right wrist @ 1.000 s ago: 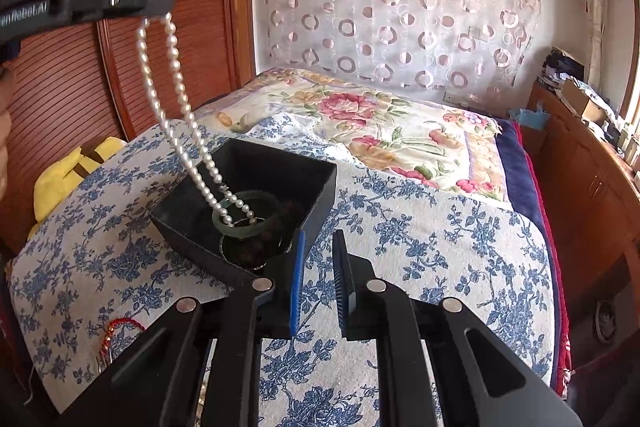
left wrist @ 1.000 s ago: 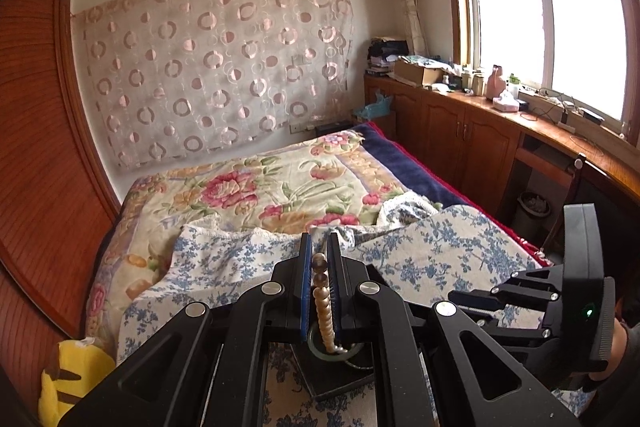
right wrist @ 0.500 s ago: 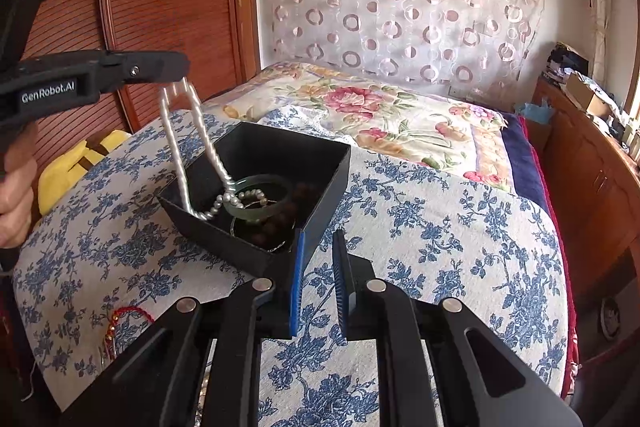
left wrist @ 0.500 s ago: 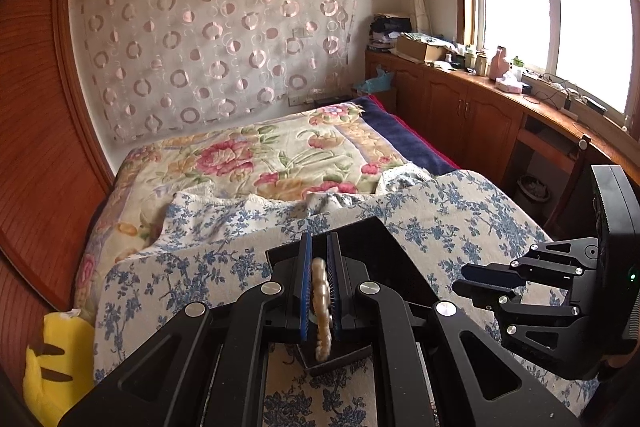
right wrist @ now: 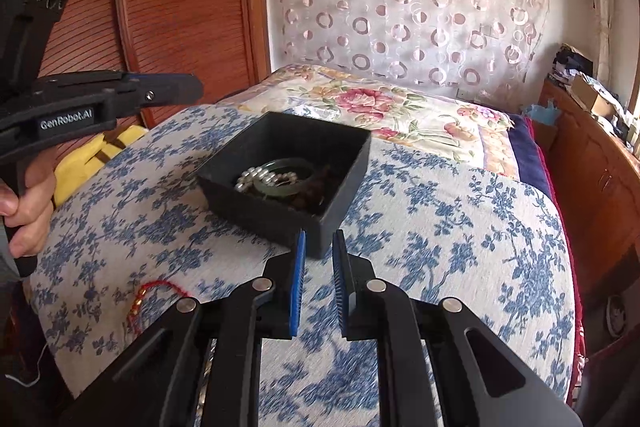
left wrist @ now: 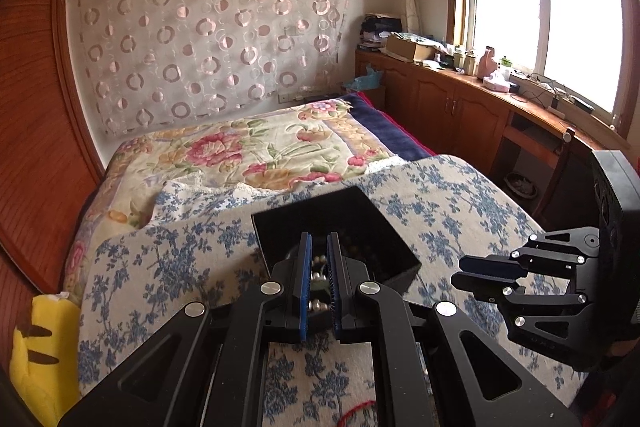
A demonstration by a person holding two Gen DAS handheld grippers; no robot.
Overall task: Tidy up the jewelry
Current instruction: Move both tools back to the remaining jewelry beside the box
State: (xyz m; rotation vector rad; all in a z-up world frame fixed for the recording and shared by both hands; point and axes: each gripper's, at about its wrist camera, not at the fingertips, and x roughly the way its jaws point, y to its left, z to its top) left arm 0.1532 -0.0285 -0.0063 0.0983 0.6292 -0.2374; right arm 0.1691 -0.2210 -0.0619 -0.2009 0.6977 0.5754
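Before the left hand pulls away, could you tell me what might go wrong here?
Beads of the necklace show between the pads of the left gripper, so lifting away may drag it out of the box. The right gripper sits close to the box's corner and could nudge it on the soft bedspread.

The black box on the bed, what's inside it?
Inside the black box lie a white pearl necklace, a green bangle and dark brown beads. They are piled together, so anything under them, and the box's floor behind its near wall, stays hidden.
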